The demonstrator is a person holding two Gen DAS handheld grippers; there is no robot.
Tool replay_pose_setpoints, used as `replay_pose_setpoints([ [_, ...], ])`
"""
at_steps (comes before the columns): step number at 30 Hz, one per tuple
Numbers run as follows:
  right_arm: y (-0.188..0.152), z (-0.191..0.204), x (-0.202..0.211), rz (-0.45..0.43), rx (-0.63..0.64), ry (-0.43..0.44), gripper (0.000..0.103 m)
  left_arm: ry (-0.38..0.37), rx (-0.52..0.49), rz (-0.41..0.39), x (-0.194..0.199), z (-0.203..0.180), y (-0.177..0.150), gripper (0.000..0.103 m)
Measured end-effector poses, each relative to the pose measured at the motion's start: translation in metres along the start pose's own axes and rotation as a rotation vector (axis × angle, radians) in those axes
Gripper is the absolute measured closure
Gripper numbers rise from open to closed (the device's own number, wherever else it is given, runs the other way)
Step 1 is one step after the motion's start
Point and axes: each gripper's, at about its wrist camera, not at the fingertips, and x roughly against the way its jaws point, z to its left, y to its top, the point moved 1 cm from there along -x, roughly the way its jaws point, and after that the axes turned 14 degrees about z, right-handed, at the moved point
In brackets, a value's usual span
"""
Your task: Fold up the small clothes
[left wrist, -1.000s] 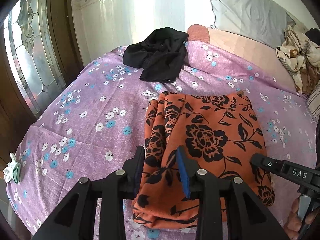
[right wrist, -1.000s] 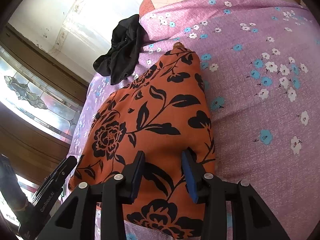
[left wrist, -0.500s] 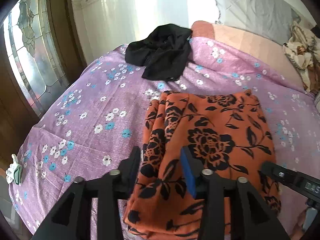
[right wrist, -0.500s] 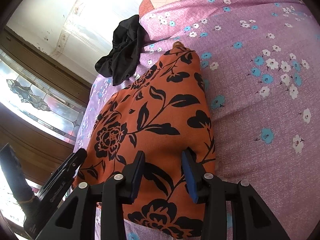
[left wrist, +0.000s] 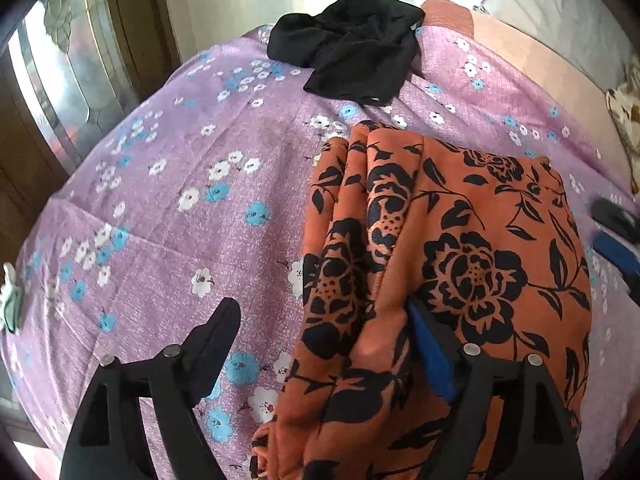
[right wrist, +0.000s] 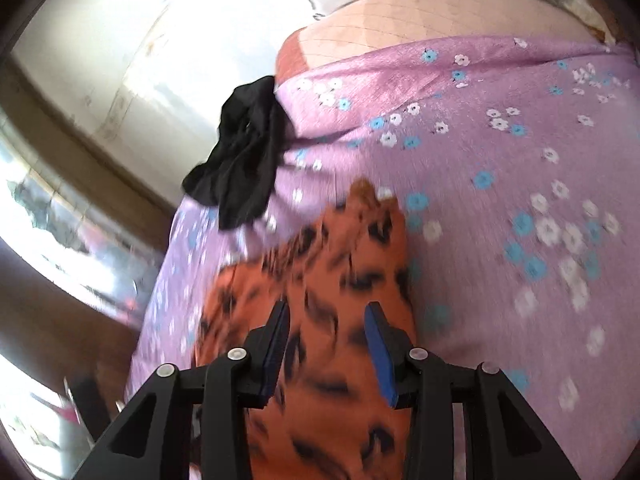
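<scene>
A: Where the left gripper (left wrist: 324,332) pinched the fold of the orange cloth (left wrist: 472,264) 1 second ago, its jaws have just been opening and now stand wide.

B: Is anything between them?

A: Yes, the cloth's bunched left edge rises between the 2 fingers. The right finger, with its blue pad (left wrist: 430,344), lies against or under that fold; the left finger (left wrist: 218,332) stands clear of it over the purple sheet (left wrist: 168,208). Neither presses, so the fold is let go.

B: And the right gripper (right wrist: 326,338)?

A: Its picture is smeared with motion. The jaws stand at the same middling gap as before, and the cloth runs under and between the fingers. I cannot tell whether the pads grip it or only hover above it.

B: What else differs?

A: From the left camera the cloth looks nearer and larger than 1 second ago, and the black garment (left wrist: 352,46) sits higher in the frame, ahead of the fingertips. From the right camera more sheet shows beyond the cloth's far tip, and that garment (right wrist: 240,160) lies ahead and left of the fingers.

B: Where is the cloth overall?

A: Folded on the sheet, ahead of the left fingers and to their right.
</scene>
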Motion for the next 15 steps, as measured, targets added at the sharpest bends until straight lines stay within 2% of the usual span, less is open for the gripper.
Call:
replay_pose_setpoints([
  [3, 0.031, -0.004, -0.038, 0.079, -0.050, -0.028, 0.059, 0.002, -0.013, -0.006, -0.001, -0.003, -0.002, 0.017],
  [6, 0.045, -0.014, -0.078, 0.155, -0.085, -0.080, 0.059, -0.004, -0.022, -0.011, -0.003, -0.004, -0.004, 0.017],
  [9, 0.055, 0.010, -0.078, 0.177, -0.041, -0.165, 0.058, -0.008, -0.024, -0.019, -0.002, -0.002, -0.006, 0.015],
  [12, 0.060, 0.038, -0.071, 0.152, 0.034, -0.043, 0.058, 0.000, -0.023, -0.022, -0.003, -0.001, -0.007, 0.010],
  [15, 0.060, 0.071, -0.083, 0.199, 0.107, 0.023, 0.058, -0.012, -0.013, -0.020, -0.004, 0.001, -0.007, 0.009],
])
